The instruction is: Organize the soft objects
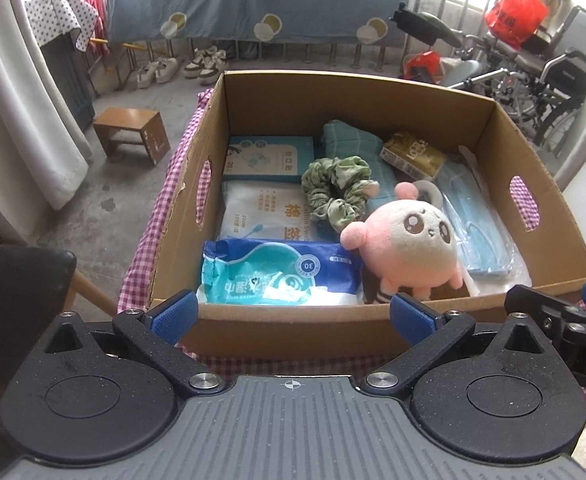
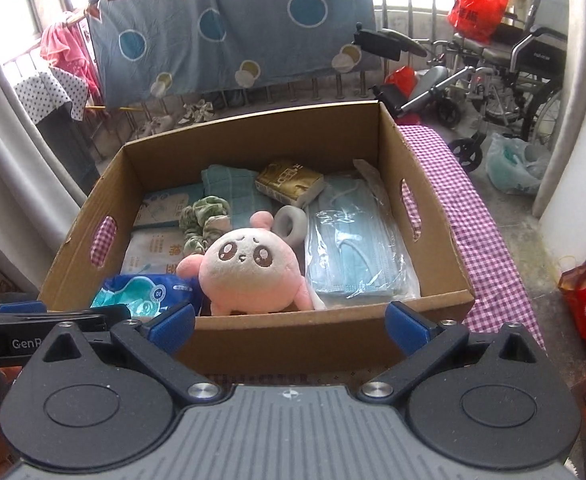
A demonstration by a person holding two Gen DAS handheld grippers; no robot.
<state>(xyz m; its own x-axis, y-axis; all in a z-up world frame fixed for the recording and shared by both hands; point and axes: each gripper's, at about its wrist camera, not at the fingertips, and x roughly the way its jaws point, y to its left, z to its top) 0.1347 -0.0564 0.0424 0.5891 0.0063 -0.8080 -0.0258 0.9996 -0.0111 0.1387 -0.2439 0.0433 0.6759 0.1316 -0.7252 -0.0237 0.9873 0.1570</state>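
Two handheld grippers, both with fingers spread wide and holding nothing, hover at the near wall of an open cardboard box (image 1: pixel 373 92) that sits on a purple-checked cloth (image 2: pixel 481 216).

Left gripper (image 1: pixel 293 312): blue pads level with the near rim of the box, outside it.
Right gripper (image 2: pixel 291 320): same stance at the near rim; its tip also shows at the right edge of the left wrist view.

Contents of the box:
- pink plush toy (image 1: pixel 407 240), near wall, middle, face up and tilted
- blue wet-wipe pack (image 1: pixel 277 274), near left corner, touching the plush toy's side
- white cotton-swab bag (image 1: pixel 265 212), left wall, behind the wipes
- teal flat carton (image 1: pixel 271 158), far left corner
- green scrunchie (image 1: pixel 337 188), centre, lying partly on the swab bag and a teal checked towel (image 1: pixel 349 140)
- gold tissue packet (image 1: pixel 413 156), far wall, right of the towel
- grey ring (image 2: pixel 291 224), just behind the plush toy's ear
- bagged blue face masks (image 2: pixel 353 248), along the right wall

Beyond the box: a wooden stool (image 1: pixel 133 134) on the floor at left, a spotted blue sheet (image 1: pixel 253 0) hung on a rail, a wheelchair (image 2: pixel 513 76) at right
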